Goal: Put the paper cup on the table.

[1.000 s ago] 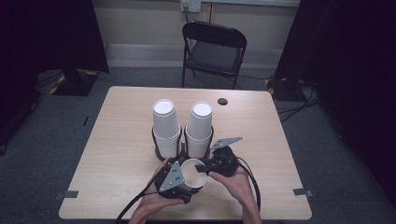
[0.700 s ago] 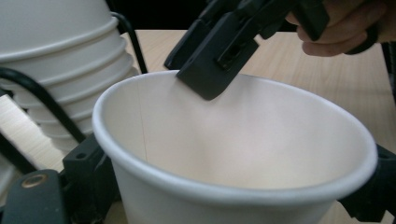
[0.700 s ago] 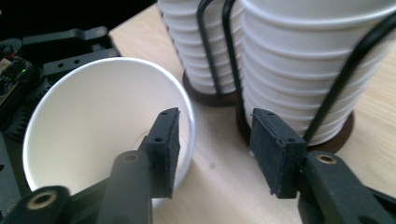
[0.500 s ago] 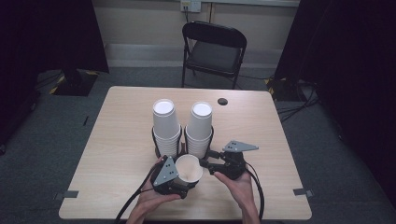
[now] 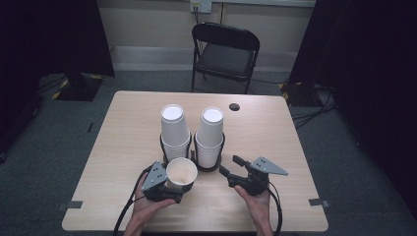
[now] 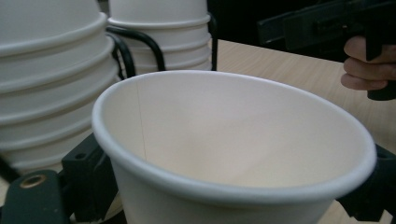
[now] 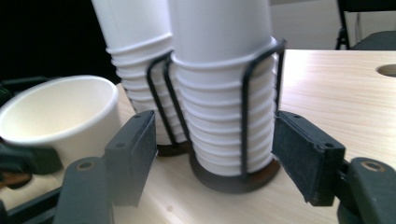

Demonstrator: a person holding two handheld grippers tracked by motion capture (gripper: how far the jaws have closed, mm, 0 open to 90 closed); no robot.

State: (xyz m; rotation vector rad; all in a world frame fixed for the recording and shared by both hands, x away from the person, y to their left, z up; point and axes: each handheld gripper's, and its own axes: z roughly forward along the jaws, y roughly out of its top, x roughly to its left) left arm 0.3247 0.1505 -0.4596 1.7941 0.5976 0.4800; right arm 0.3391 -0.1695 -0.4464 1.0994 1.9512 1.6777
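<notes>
Starting from the left of the table: the left gripper sits near the front edge, and its jaws are clamped on a single paper cup — mouth up, tipped a bit toward the person. In the left gripper view that cup takes up most of the frame, with a black jaw showing on either side of its wall, pressed right up against it.

Just behind the cup are the two stacks. The left stack of cups stands upright in a black wire holder, and the right stack sits in its own ring just beside it, the two holders touching or very nearly so. The held cup is just in front of the left stack; can't quite tell if it brushes the holder.

Further right, the right gripper hangs close to the table, pointing at the right stack from the front-right. Its jaws have just been opening and now stand wide apart with nothing pinched between them — in the right gripper view the right stack and its wire holder show in the gap between the two pads, but farther off, not touched. The held cup shows at the left of that view too.

At the back of the table there's a small dark round hole, and behind the table a black folding chair.
</notes>
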